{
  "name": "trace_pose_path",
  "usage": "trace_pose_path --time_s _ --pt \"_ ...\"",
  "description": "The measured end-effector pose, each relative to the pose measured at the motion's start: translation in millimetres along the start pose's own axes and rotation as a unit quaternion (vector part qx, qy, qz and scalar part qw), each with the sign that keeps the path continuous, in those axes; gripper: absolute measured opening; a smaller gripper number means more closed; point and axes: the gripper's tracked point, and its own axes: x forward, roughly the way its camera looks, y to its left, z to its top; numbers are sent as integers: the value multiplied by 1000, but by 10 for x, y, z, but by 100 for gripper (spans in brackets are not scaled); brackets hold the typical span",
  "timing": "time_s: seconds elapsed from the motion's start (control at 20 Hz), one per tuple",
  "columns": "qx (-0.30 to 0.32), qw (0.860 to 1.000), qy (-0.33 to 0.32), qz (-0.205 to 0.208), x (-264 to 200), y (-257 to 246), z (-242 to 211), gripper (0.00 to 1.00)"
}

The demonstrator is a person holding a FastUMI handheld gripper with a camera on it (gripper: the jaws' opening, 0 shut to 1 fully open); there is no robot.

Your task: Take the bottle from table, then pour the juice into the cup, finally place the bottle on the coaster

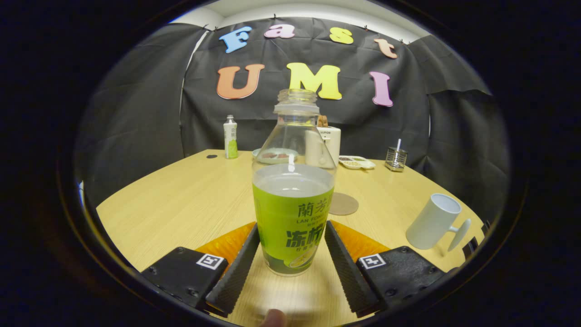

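Clear plastic bottle [292,190], uncapped and over half full, looks heavy and squashy; the gripper [292,247] fingers flank its labelled middle, contact unclear.

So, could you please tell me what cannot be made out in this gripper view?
- Bottle: between the tool's fingers; whether both press on it is unclear.
- Coaster: near edge hidden behind the bottle.
- Far plate: contents blurred through the bottle.
- White cup: inside hidden by its rim.
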Motion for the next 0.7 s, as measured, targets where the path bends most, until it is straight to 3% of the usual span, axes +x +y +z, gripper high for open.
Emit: trace_pose_path --time_s 0.3,0.7 --pt "2 1000 9 8 3 39 14 84" --pt "30 999 17 30 -102 56 150 81"
